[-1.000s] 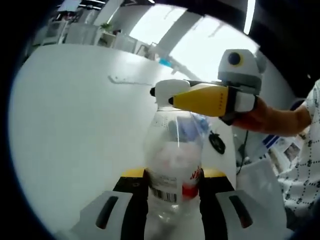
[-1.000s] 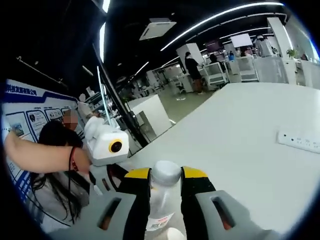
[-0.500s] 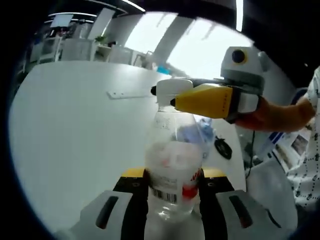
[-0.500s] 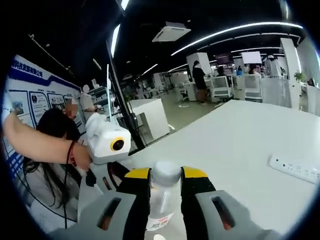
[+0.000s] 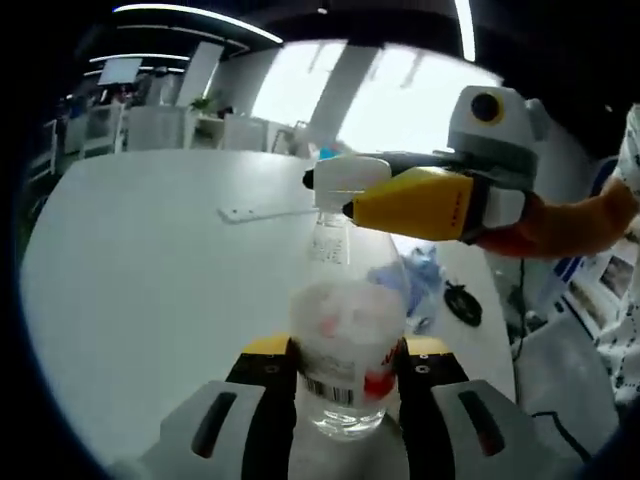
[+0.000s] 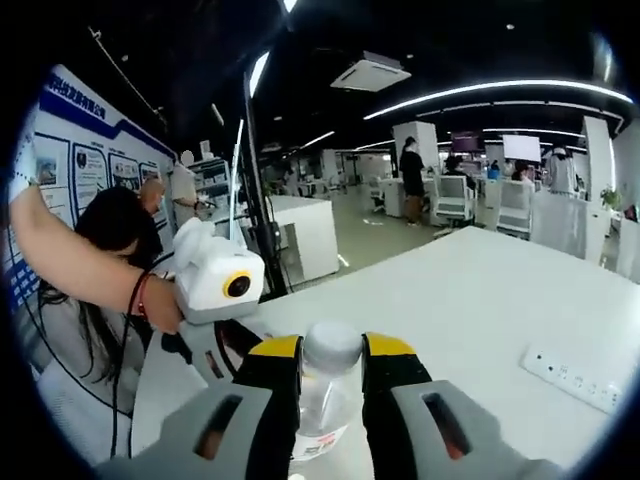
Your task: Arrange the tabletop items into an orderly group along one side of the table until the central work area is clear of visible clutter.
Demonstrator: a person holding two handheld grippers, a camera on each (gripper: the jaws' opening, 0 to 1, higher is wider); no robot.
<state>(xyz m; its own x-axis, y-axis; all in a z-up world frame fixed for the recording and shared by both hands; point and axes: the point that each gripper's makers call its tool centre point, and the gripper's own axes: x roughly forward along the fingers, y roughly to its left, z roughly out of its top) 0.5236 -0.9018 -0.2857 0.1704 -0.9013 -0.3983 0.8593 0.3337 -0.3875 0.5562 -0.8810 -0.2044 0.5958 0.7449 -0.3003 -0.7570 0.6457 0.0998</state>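
Bottle point(image 5: 345, 350), clear plastic with a barcode and red-printed label, stands upright between the jaws of the left gripper point(image 5: 345, 375), which close on its lower body in the left gripper view. The right gripper point(image 5: 335, 190) comes in from the right of that view, held by a hand point(image 5: 560, 215), and its yellow-tipped jaws close on the bottle's neck just under the cap. In the right gripper view the same grip shows from the other end: the white cap point(image 6: 332, 345) sits pinched between the two yellow-tipped jaws of the right gripper point(image 6: 332, 365), with the bottle's body running down below them. The left gripper point(image 6: 215, 340) appears at the left there, held by a hand point(image 6: 160, 305).

The bottle is over the white counter point(image 5: 150, 280). A white power strip point(image 5: 262, 212) lies farther off on the counter, well apart from the bottle; it also shows at the right of the right gripper view point(image 6: 578, 380). Just right of the bottle lies something bluish and crumpled point(image 5: 420, 275), and beyond that a small dark object point(image 5: 463, 303), too blurred to identify.
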